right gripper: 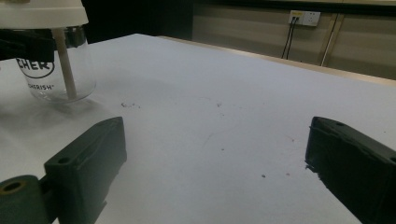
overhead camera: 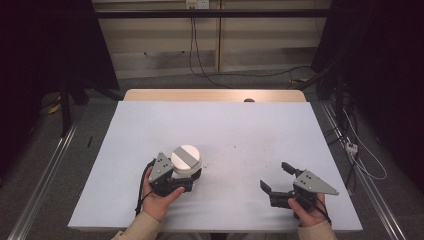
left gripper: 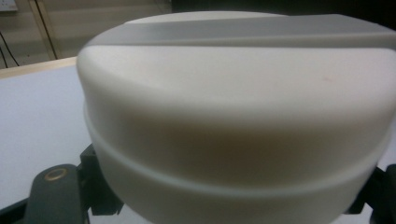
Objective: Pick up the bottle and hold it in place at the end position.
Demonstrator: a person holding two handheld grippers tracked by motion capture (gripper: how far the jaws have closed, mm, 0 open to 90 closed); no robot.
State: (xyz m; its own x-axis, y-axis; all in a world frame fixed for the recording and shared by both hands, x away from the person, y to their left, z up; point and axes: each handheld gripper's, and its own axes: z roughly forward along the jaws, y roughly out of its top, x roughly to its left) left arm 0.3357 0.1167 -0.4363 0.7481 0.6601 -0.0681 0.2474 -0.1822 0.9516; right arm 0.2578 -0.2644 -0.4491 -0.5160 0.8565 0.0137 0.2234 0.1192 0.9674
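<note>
Clear glass jar with a white, grey-striped lid (overhead camera: 186, 161) sits pinched in the left claw (overhead camera: 189, 181) on the counter (overhead camera: 240, 135) — grabbed, lid on. Right claw (overhead camera: 276, 177) off to its side — spread, empty.

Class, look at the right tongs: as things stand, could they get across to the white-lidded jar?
Probably yes. The right tongs stand open, and only bare table lies between them and the jar. The left tongs already grip it, though.
</note>
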